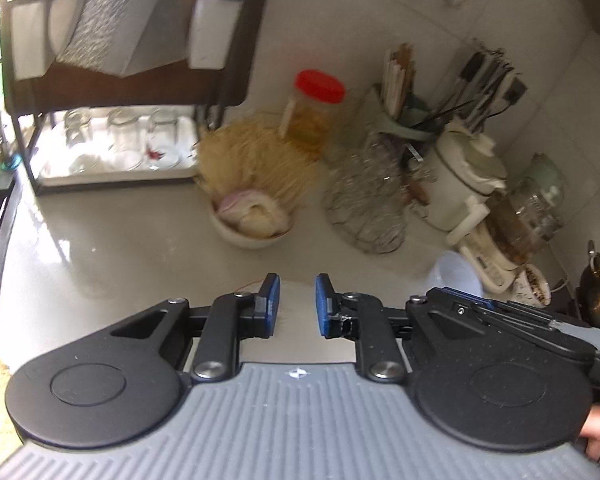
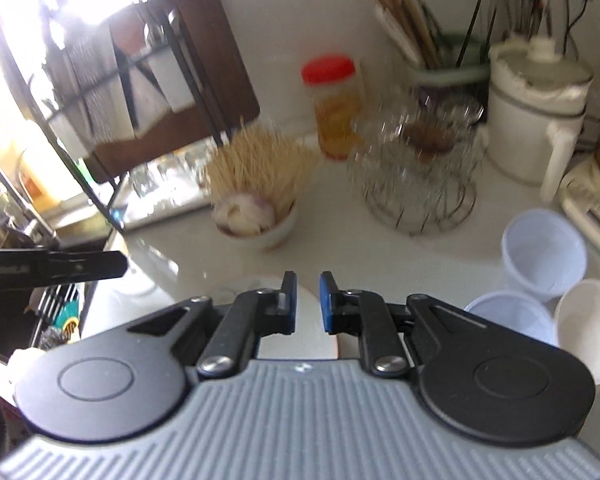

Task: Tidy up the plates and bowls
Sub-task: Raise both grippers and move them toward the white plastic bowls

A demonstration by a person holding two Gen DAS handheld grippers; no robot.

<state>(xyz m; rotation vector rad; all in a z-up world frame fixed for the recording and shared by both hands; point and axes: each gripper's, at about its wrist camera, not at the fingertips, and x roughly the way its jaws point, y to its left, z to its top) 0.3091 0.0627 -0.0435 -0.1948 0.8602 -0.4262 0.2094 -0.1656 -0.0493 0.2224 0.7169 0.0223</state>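
My left gripper (image 1: 297, 304) is open and empty above the pale counter (image 1: 112, 248). The right gripper (image 1: 500, 308) shows at its right side, next to a bluish plastic bowl (image 1: 456, 274). My right gripper (image 2: 307, 302) is open with a narrow gap, over a white plate (image 2: 312, 344) that lies under its fingers, mostly hidden. Two bluish plastic bowls (image 2: 544, 252) (image 2: 512, 320) and a white bowl (image 2: 588, 332) sit to its right. The left gripper (image 2: 60, 266) shows at the left edge. A dish rack (image 1: 112, 52) with plates stands at the back left.
A white bowl of garlic and toothpicks (image 1: 252, 216) (image 2: 260, 216) sits mid-counter, with a red-lidded jar (image 1: 316, 116), a wire basket (image 1: 368, 200), a utensil holder (image 1: 404, 96), a white pot (image 1: 464, 184) and a blender (image 1: 516, 224) behind. Glasses (image 1: 120, 144) stand on the rack's tray.
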